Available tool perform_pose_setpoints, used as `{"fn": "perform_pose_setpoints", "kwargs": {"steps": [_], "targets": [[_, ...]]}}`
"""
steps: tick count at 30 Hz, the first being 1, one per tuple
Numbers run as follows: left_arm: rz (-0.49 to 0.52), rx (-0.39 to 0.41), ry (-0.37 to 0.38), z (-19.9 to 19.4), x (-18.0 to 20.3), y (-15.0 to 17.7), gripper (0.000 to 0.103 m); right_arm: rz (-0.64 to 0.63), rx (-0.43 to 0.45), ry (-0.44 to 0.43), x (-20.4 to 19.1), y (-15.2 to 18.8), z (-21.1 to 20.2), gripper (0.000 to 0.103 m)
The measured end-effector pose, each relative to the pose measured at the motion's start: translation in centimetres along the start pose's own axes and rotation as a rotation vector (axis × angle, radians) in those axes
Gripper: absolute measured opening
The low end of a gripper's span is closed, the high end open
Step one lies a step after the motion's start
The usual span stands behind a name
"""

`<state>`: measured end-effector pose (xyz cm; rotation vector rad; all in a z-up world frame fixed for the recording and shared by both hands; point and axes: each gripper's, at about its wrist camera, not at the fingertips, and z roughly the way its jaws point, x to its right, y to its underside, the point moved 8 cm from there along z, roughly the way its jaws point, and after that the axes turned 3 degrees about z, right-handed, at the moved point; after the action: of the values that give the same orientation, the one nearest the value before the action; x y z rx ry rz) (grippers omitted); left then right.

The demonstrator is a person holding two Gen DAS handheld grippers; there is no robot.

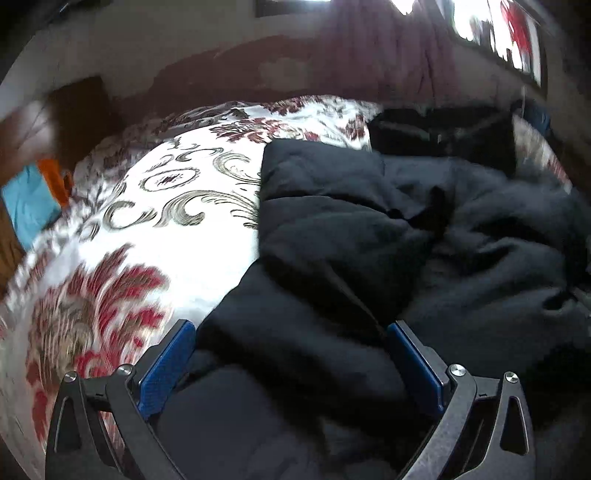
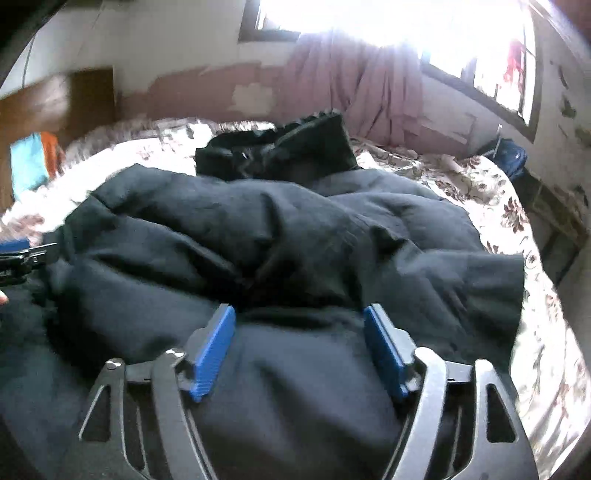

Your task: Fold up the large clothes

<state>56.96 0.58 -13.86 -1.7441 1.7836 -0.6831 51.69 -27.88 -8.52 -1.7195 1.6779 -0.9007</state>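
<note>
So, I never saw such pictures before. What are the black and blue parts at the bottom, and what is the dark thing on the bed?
There is no robot here. A person holds a two-finger tool in each hand, and each tool has a camera that looks forward along its fingers. One picture comes from the left gripper, the other from the right gripper. The blue pads are the fingertips.

On the flowered bedspread lies a large dark coat, crumpled and not yet folded. A smaller black garment lies behind it.

Both grippers are open over the coat; neither pinches it.

A home bedroom: floral-covered bed (image 1: 155, 236), pink curtain (image 2: 369, 92), bright window (image 2: 369, 14).
</note>
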Motion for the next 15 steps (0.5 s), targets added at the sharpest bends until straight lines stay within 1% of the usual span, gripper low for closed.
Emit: {"fn": "perform_pose_setpoints", "kwargs": {"steps": [3, 6, 7, 10, 13, 15], "targets": [[-0.091, 0.029, 0.078, -3.1, -0.5, 0.1, 0.103, 0.059, 0.009, -0.047, 0.6, 0.7, -3.2, 0.081], [-0.136, 0.039, 0.154, -6.5, -0.3, 0.3, 0.103, 0.088, 0.019, -0.064, 1.0, 1.3, -7.2, 0.090], [-0.148, 0.045, 0.178, -7.9, -0.1, 0.6, 0.103, 0.096, 0.025, -0.069, 1.1, 1.4, -8.2, 0.091], [-0.163, 0.027, 0.209, -10.9, 0.7, 2.1, 0.103, 0.101, 0.042, -0.110, 0.7, 1.9, -12.1, 0.093], [-0.159, -0.023, 0.255, -13.4, 1.8, 4.1, 0.103, 0.088, 0.063, -0.116, 0.4, 2.8, -15.7, 0.093], [-0.142, -0.037, 0.272, -15.7, 2.5, 5.6, 0.103, 0.091, 0.069, -0.121, 0.2, 3.6, -18.4, 0.094]]}}
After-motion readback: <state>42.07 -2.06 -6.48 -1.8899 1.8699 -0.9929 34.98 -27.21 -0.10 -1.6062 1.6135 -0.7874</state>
